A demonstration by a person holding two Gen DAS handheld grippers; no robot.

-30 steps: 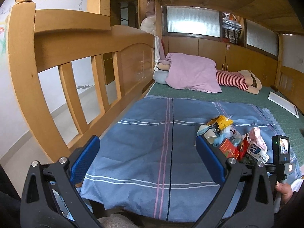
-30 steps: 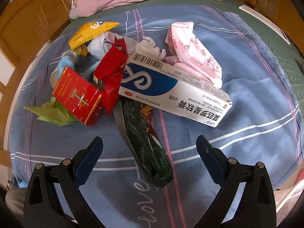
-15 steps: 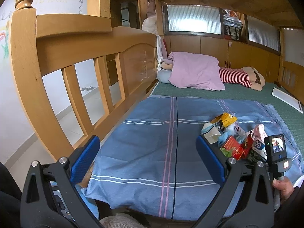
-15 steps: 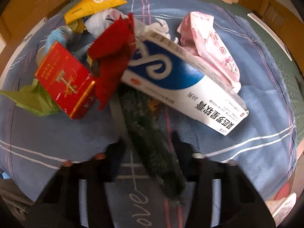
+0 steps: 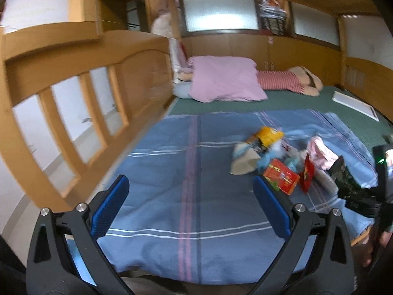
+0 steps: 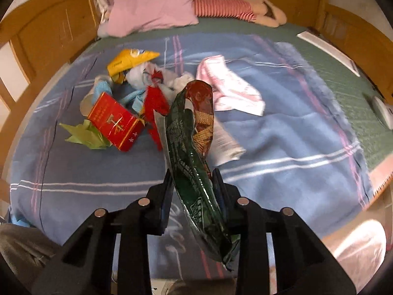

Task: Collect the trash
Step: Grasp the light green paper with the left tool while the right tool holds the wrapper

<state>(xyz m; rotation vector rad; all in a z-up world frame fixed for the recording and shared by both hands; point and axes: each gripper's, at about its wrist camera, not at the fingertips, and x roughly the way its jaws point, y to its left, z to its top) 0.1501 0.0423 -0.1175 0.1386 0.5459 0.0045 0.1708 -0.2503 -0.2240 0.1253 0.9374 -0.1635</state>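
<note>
1. Clamping the long dark green crinkled foil snack wrapper (image 6: pixel 194 152) between the nearly closed fingers of the right gripper (image 6: pixel 192 184), wrapper tilting up above the blue striped blanket (image 6: pixel 282 142).
2. Holding the left gripper (image 5: pixel 190 201) with fingers spread wide and gripping nothing, over bare blanket.
3. Lying at 10 to 11 o'clock of the right gripper: flat red cardboard box (image 6: pixel 115 121), crumpled light green paper (image 6: pixel 84 135) touching its near corner, torn red foil wrapper (image 6: pixel 156 105), yellow plastic packet (image 6: pixel 130 60) farthest.
4. Resting at 1 o'clock, apart from that heap: pink-and-white soft tissue pack (image 6: pixel 228 88).
5. Bounding the bed at 9 o'clock in the left view: slatted wooden rail (image 5: pixel 81 93).
6. Sitting at 12 o'clock, well beyond the trash: pink pillow (image 6: pixel 152 12).
</note>
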